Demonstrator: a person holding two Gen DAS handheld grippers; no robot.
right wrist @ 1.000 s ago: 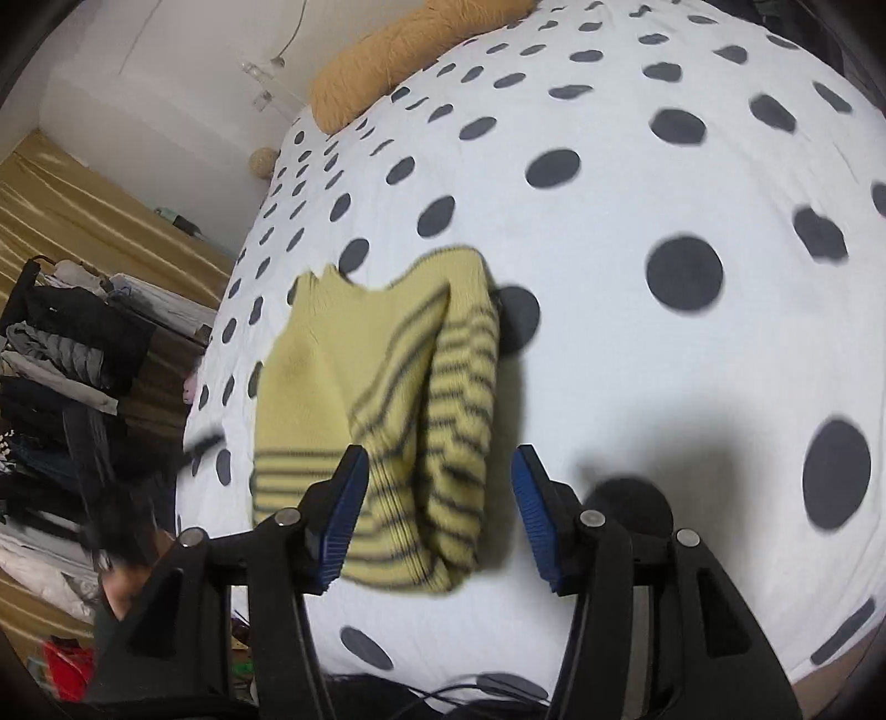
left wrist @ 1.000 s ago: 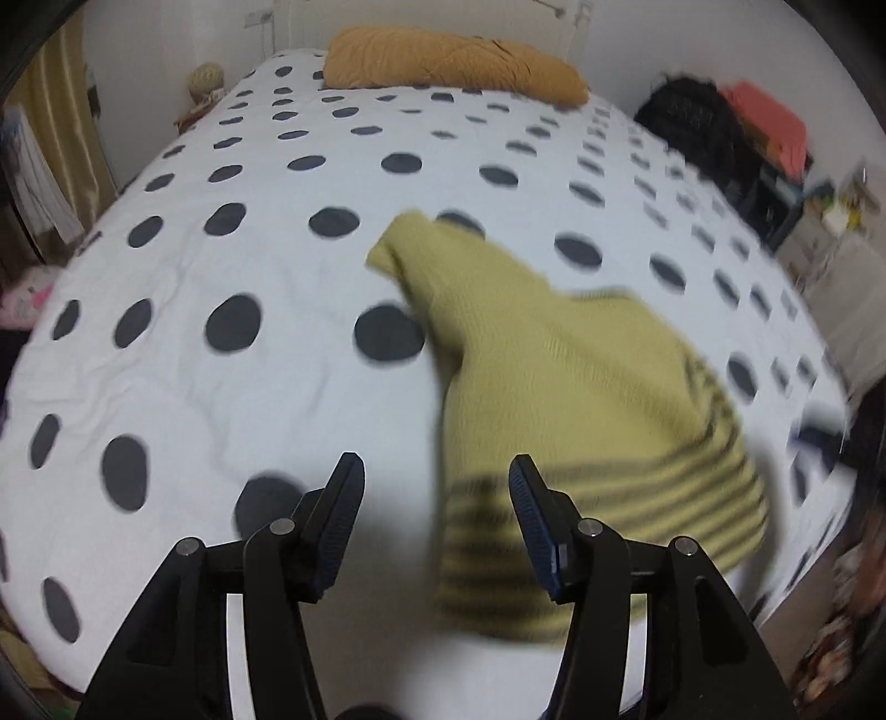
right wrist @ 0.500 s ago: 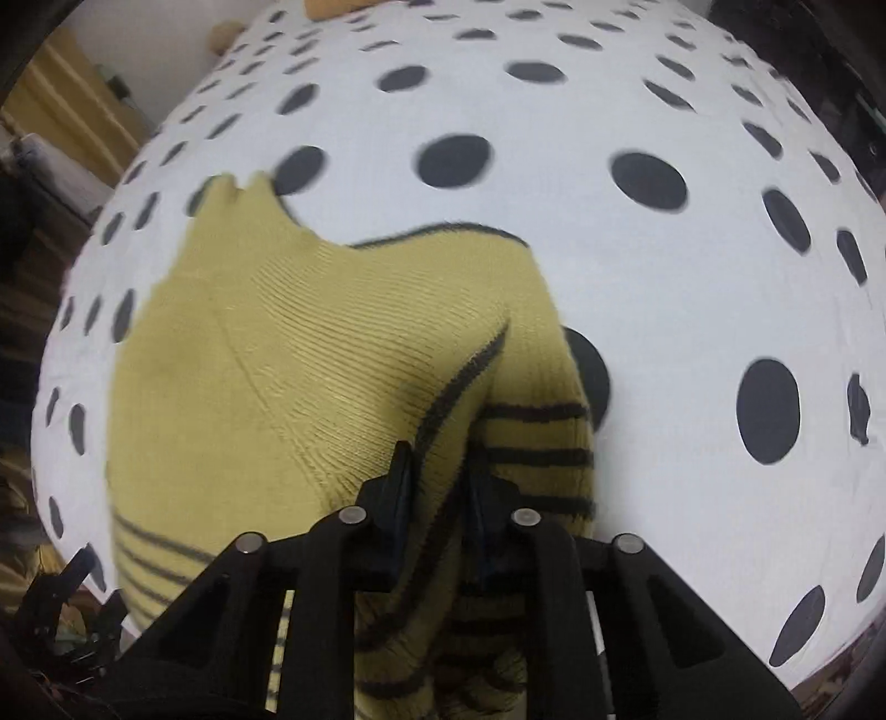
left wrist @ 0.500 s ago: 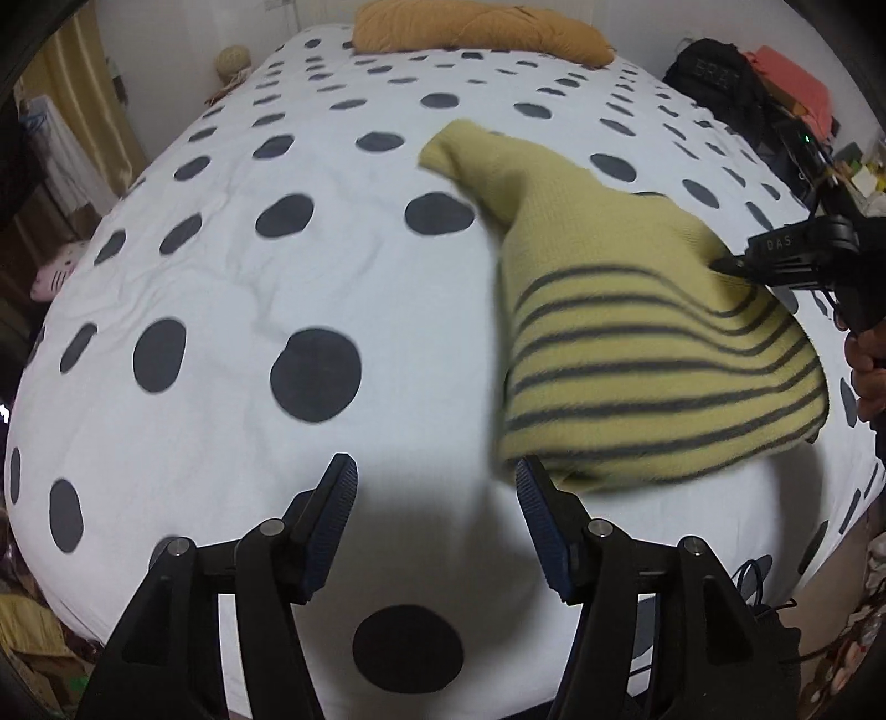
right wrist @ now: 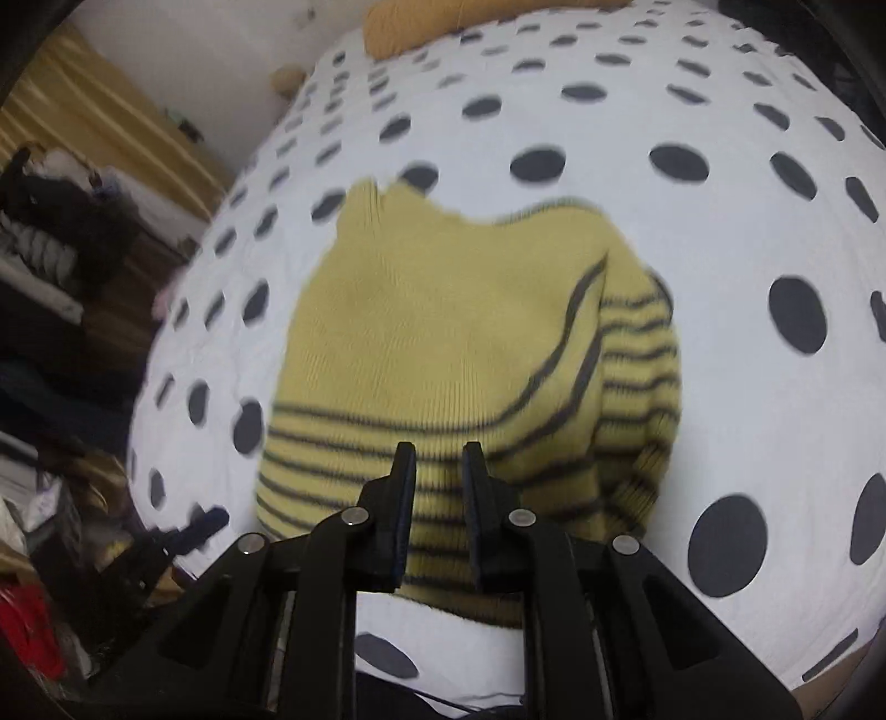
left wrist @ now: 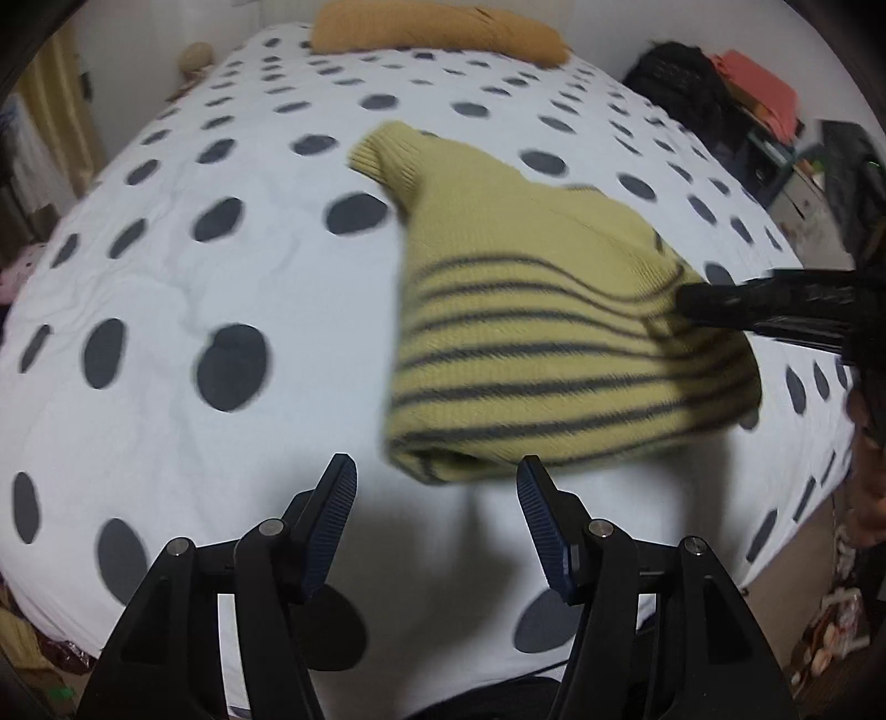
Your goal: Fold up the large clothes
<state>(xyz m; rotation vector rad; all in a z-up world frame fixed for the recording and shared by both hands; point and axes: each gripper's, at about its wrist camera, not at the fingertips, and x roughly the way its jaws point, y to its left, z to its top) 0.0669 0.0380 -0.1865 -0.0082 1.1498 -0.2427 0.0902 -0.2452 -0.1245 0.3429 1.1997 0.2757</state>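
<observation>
- Left wrist view: the left gripper (left wrist: 434, 487) hovers over the near edge of the bed (left wrist: 166, 288), its jaws wide apart with nothing between them.
- The sweater (left wrist: 531, 332), yellow with dark stripes, lies folded on the dotted cover just ahead and to the right of that gripper; its near folded edge sits close to the right fingertip without touching it.
- The right gripper (left wrist: 698, 302) enters from the right edge and meets the far right side of the sweater.
- An orange pillow (left wrist: 437, 30) lies at the head of the bed. A black bag (left wrist: 681, 83) and an orange cloth (left wrist: 758, 88) sit beyond the bed's right side.
- Right wrist view: the right gripper (right wrist: 438, 450) has its jaws drawn close together over the striped hem of the sweater (right wrist: 443, 343); fabric shows in the narrow gap, gripped between them.
- A folded sleeve lies along the sweater's right side.
- Hanging clothes (right wrist: 50, 232) fill the left margin, beside the bed (right wrist: 692, 232). The pillow (right wrist: 443, 16) is at the top edge.
</observation>
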